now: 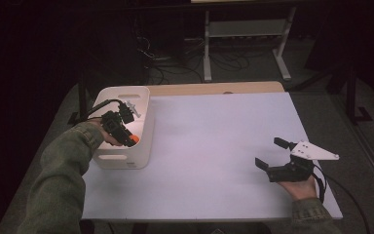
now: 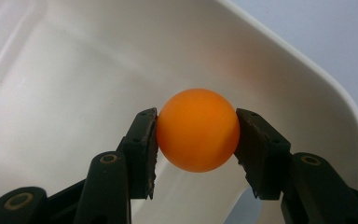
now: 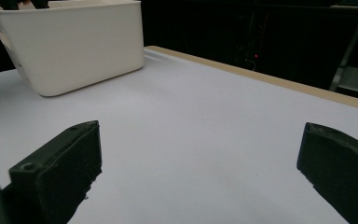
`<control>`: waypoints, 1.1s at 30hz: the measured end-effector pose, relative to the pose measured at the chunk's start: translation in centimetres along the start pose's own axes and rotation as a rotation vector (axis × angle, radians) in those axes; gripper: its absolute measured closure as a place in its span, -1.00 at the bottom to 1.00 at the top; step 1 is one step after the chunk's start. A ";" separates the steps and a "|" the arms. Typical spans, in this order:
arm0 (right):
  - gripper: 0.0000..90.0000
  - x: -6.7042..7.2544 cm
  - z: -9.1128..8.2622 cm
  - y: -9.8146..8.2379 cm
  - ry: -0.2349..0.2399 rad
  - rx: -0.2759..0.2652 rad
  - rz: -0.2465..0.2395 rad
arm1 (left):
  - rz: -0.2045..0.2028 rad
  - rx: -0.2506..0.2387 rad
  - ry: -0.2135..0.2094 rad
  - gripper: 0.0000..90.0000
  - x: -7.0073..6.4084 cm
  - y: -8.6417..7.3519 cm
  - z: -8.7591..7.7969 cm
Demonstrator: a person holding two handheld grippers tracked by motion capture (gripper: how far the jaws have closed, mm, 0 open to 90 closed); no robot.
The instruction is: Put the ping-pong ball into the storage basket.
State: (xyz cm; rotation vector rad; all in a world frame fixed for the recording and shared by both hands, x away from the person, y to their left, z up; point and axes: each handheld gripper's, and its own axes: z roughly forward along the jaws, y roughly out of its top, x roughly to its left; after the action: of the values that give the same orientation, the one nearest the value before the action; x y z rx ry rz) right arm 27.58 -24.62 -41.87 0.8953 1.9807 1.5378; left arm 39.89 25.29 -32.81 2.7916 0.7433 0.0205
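A: High view, near edge first. Right gripper sits at about 4 o'clock on the counter, held in the person's right hand just inside the near edge. Fingers spread wide, nothing between them. Grey three-cornered plate on top, cable trailing off toward the near right corner.

B: Right gripper view agrees: both black fingers stand far apart over bare white counter, not touching anything. White bin sits beyond them at roughly 11 o'clock, well apart.

A: Moving outward. Left forearm in a green sleeve comes up from 7 o'clock. Left gripper is over the white bin, which stands at about 9 o'clock near the left edge of the counter. An orange spot shows at the fingertips, inside the bin's rim.

B: Left gripper view settles it. Orange ball is pinched between the two fingers, a pad pressing each side. Ball hangs within the bin, white wall curving behind and under it. Can't tell whether it clears the bottom.

A: Farthest out: past the counter's wooden back strip at 12 o'clock, a white metal stand and loose cables on a dark floor.
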 end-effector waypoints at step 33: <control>-1.00 0.0 0.0 0.0 0.003 0.005 0.001 | -0.037 0.005 -0.001 -0.03 0.4 -0.2 -0.2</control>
State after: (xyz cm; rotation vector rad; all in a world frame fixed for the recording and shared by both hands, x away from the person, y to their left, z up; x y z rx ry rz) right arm 27.56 -24.61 -41.90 0.8972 1.9877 1.5364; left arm 40.13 25.65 -32.72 2.7815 0.7957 0.0105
